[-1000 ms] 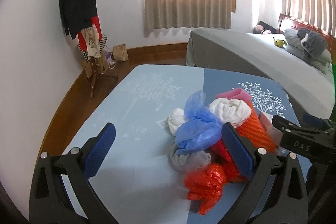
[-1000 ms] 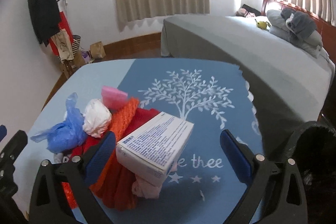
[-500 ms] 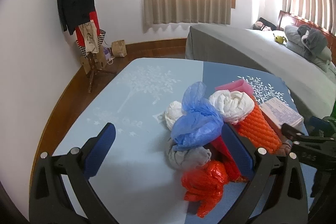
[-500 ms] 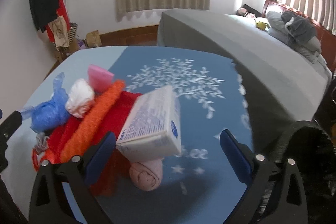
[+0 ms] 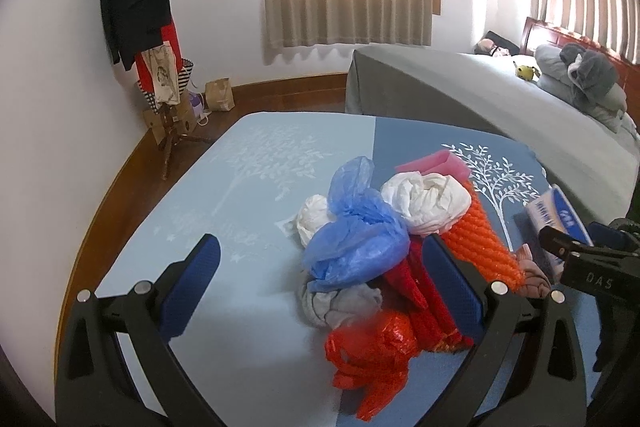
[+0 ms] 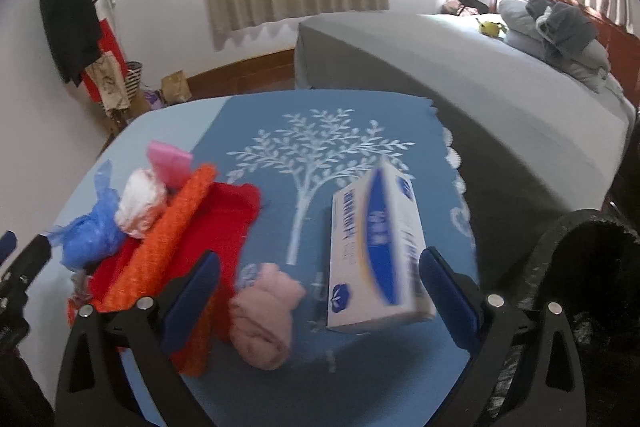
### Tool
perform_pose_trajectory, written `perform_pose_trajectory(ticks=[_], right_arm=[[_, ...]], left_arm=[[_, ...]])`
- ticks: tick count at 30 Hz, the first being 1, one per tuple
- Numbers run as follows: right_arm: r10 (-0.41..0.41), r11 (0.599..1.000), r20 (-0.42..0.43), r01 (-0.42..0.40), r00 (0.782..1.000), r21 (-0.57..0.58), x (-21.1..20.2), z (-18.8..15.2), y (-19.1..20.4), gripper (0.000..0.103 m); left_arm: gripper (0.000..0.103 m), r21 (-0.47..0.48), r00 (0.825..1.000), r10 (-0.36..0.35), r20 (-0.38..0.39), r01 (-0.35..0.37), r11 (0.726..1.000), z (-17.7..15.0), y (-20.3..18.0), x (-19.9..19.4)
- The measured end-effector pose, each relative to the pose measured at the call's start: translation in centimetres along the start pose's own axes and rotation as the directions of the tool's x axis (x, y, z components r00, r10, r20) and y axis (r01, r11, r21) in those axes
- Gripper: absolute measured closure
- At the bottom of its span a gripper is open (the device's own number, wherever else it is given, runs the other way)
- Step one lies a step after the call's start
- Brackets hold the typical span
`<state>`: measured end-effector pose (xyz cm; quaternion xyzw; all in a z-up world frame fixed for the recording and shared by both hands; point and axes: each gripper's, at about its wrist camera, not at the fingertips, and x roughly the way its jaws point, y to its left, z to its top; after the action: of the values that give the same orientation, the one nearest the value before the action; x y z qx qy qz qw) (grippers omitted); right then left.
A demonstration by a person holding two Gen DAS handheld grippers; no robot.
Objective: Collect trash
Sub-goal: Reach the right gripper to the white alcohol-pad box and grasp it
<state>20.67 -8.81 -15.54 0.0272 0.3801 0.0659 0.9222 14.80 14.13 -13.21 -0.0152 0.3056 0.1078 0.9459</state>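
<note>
step: we bag the blue-and-white carton [image 6: 376,247] | right gripper [image 6: 316,299] jaws apart, carton tilted on tabletop [image 6: 360,119] beside black bin bag [image 6: 592,267] | left gripper [image 5: 320,287] jaws apart | tip: we centre carton, then close squarely

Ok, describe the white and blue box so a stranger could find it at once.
Start at the blue tablecloth with the white tree print, in front of the grey bed. The white and blue box sits at the foot of that tree, right of the trash pile, beside the pink cloth roll. It is the only stiff, printed, rectangular item; everything near it is soft or crumpled.
</note>
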Motion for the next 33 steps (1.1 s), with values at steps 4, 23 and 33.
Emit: perform_pose_trajectory(ticks=[4, 23, 33], right_arm=[[-0.043, 0.999, 0.005, 0.043, 0.999, 0.007, 0.2, -0.4, -1.3, 0.006], [-0.048, 0.999, -0.089, 0.046, 0.995, -0.024, 4.6, -1.5, -3.6, 0.045], [-0.008, 0.998, -0.035, 0.006, 0.999, -0.063, 3.0, -0.6, -2.7, 0.048]], left_arm=[[0.005, 0.004, 1.0, -0.014, -0.007, 0.014, 1.0, 0.0, -0.8, 0.4], [0.005, 0.042, 0.999, -0.043, -0.005, 0.043, 0.998, 0.2, -3.6, 1.4], [0.005, 0.047, 1.0, -0.005, 0.001, 0.005, 0.999, 0.2, -3.8, 2.6]])
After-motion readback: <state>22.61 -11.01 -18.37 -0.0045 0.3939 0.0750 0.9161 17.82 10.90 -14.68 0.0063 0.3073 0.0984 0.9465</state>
